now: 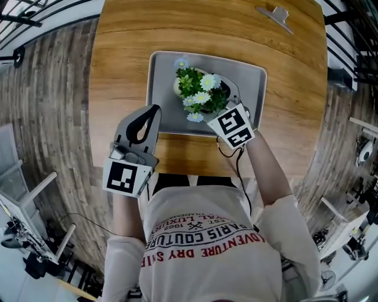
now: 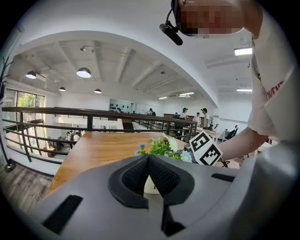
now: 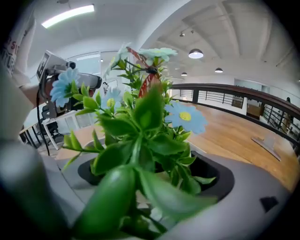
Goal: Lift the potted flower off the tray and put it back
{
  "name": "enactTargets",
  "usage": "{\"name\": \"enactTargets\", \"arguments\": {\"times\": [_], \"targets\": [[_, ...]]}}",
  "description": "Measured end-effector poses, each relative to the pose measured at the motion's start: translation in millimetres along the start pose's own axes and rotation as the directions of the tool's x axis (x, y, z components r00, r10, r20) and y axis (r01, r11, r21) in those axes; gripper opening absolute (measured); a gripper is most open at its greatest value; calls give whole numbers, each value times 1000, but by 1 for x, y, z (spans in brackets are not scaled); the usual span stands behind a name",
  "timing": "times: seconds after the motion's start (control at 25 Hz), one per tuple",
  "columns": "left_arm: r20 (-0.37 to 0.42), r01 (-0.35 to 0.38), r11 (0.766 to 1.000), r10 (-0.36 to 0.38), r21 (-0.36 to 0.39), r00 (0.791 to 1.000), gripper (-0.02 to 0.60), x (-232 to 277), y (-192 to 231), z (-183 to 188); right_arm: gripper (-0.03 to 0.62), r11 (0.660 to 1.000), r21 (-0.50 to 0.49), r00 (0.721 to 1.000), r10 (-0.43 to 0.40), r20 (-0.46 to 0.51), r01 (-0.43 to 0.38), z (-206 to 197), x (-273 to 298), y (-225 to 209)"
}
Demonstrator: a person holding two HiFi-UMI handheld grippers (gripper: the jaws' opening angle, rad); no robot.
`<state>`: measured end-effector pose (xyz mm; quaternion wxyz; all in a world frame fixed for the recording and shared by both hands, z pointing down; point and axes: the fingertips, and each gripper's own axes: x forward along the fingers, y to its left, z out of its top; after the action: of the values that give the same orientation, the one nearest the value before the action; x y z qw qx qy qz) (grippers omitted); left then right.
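The potted flower [image 1: 199, 94], green leaves with white and blue blooms in a pale pot, stands on the grey tray [image 1: 162, 71] on the wooden table [image 1: 124, 53]. My right gripper [image 1: 208, 101] reaches in from the near right, its jaws spread wide around the pot. In the right gripper view the foliage [image 3: 140, 122] fills the gap between the dark pads [image 3: 216, 177], and I see no pad pressing on the pot. My left gripper [image 1: 156, 110] hovers at the tray's near left corner, apart from the plant, with its fingertips together and nothing between them [image 2: 149, 158].
A small metal clip [image 1: 274, 15] lies on the far right of the table. The table's near edge [image 1: 189, 171] runs just under my hands. Black railings [image 1: 35, 15] border the wood-plank floor [image 1: 53, 106] at the left.
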<state>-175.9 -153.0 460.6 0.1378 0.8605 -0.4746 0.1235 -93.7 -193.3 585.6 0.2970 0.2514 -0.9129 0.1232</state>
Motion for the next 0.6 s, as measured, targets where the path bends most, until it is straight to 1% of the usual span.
{"name": "enactTargets", "arguments": {"times": [0.16, 0.24, 0.48, 0.6], "targets": [[-6, -3, 1000, 2, -28, 1000, 12, 5, 6, -6, 482, 1000, 13, 1000, -19, 18, 18, -4, 9, -3], [-15, 0, 999, 0, -40, 1000, 12, 7, 7, -10, 480, 999, 20, 999, -29, 42, 28, -3, 10, -3], [-31, 15, 1000, -15, -15, 999, 12, 8, 10, -19, 480, 999, 15, 997, -39, 73, 38, -2, 9, -4], [-41, 9, 999, -11, -36, 999, 12, 3, 9, -20, 480, 998, 50, 995, -40, 89, 35, -1, 6, -1]]}}
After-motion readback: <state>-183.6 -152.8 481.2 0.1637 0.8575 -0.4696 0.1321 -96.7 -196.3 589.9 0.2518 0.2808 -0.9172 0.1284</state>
